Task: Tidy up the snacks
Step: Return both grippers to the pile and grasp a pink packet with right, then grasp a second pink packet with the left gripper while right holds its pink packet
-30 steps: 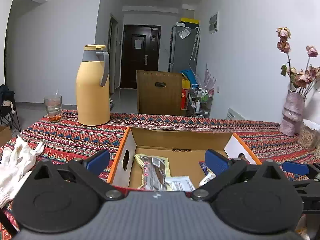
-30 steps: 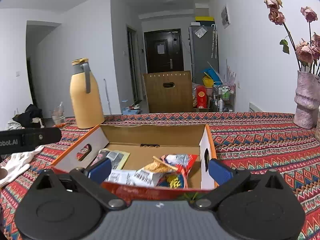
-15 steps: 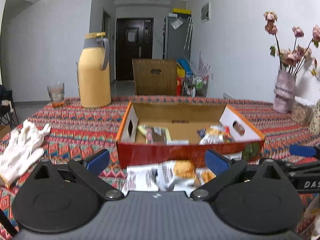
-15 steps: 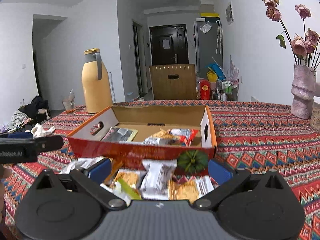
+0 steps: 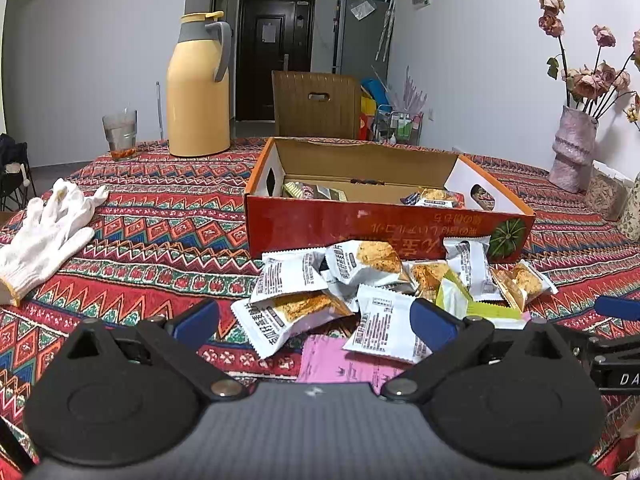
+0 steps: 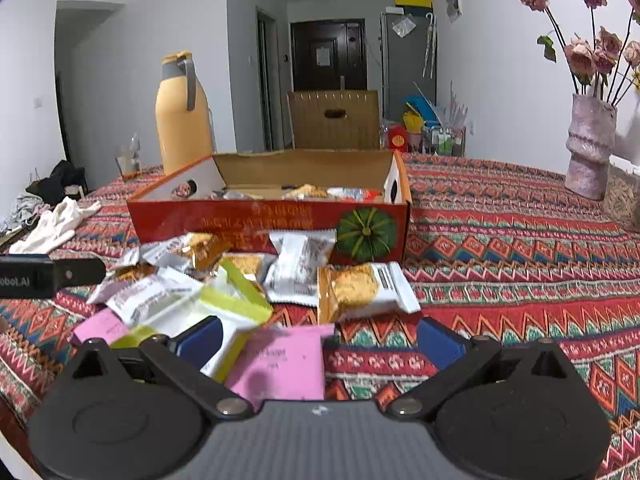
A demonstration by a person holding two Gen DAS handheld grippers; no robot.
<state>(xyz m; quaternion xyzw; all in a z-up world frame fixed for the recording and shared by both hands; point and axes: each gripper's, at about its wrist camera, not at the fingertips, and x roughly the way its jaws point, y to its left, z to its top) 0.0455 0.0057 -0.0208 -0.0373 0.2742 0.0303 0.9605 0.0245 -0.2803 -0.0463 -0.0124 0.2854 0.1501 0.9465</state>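
An open red cardboard box with a few snacks inside stands on the patterned tablecloth. A pile of white snack packets lies in front of it, with green-yellow packets and pink packets nearest me. My left gripper is open and empty, above the near edge of the pile. My right gripper is open and empty over a pink packet. Each gripper's side shows in the other view.
A yellow thermos and a glass stand at the back left. White gloves lie on the left. A pink vase with dried roses stands at the right. A brown chair is behind the table.
Both grippers have pulled back from over the box toward me and lower. The pile of packets in front of the box has come into view. Both stay open.
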